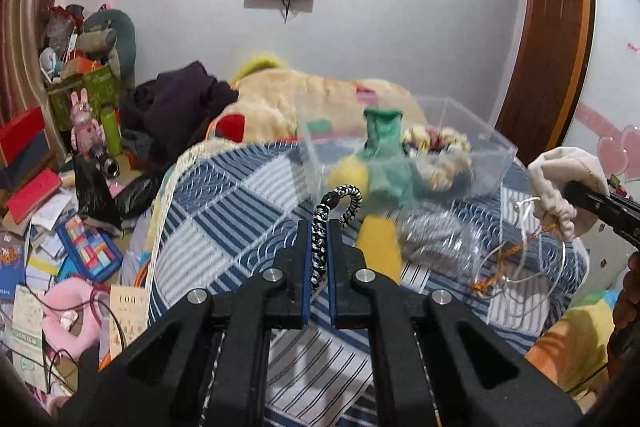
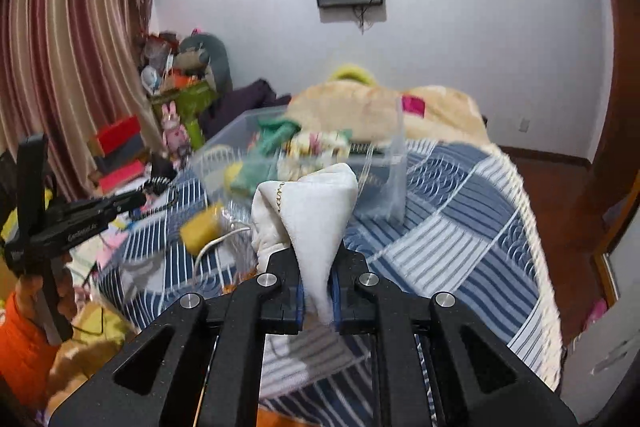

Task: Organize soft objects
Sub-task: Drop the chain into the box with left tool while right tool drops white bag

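My left gripper (image 1: 319,233) is shut on a black-and-white braided cord (image 1: 340,205) that curls up past its tips; it also shows in the right wrist view (image 2: 160,183). My right gripper (image 2: 316,259) is shut on a cream cloth pouch (image 2: 308,211), held above the bed; the pouch also shows at the right of the left wrist view (image 1: 560,183). A clear plastic box (image 1: 492,163) stands ahead on the striped blue quilt (image 1: 224,203), holding a green soft item (image 1: 384,147) and floral scrunchies (image 1: 436,155). A yellow soft item (image 1: 378,247) and a clear bag (image 1: 440,243) lie before the box.
A beige plush blanket (image 1: 280,103) and dark clothes (image 1: 180,103) lie behind the box. The floor at the left is littered with books, a pink plush (image 1: 72,315) and boxes. Loose strings (image 1: 516,267) lie on the quilt. A wooden door (image 1: 548,39) stands at the right.
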Demonstrator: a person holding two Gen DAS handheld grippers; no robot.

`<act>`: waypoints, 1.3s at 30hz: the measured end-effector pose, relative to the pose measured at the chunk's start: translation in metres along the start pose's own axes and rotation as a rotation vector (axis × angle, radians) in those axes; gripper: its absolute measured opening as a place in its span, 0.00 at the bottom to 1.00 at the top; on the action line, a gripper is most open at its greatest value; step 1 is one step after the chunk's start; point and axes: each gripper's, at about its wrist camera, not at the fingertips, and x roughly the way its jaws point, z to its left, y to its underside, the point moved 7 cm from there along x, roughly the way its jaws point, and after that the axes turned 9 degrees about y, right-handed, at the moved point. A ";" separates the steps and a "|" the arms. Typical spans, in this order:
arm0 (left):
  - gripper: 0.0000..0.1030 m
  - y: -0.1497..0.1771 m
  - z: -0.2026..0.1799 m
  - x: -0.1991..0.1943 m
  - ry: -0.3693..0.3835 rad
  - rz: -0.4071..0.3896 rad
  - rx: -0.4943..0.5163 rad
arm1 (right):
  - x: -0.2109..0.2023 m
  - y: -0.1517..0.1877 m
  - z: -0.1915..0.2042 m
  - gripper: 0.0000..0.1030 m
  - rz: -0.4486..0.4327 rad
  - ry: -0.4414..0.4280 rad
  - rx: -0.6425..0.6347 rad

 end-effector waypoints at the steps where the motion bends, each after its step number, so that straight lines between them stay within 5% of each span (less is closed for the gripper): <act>1: 0.05 -0.005 -0.002 -0.001 0.007 -0.011 0.003 | 0.000 -0.007 -0.003 0.08 -0.015 0.003 0.006; 11: 0.05 -0.063 -0.014 0.000 0.014 -0.123 0.040 | -0.001 -0.071 -0.012 0.08 -0.158 0.024 0.056; 19: 0.05 -0.087 -0.021 0.034 0.011 -0.122 0.067 | 0.020 -0.103 -0.011 0.08 -0.202 0.053 0.077; 39: 0.05 -0.068 -0.017 0.137 0.033 0.085 0.036 | 0.118 -0.058 -0.006 0.09 0.096 0.073 0.011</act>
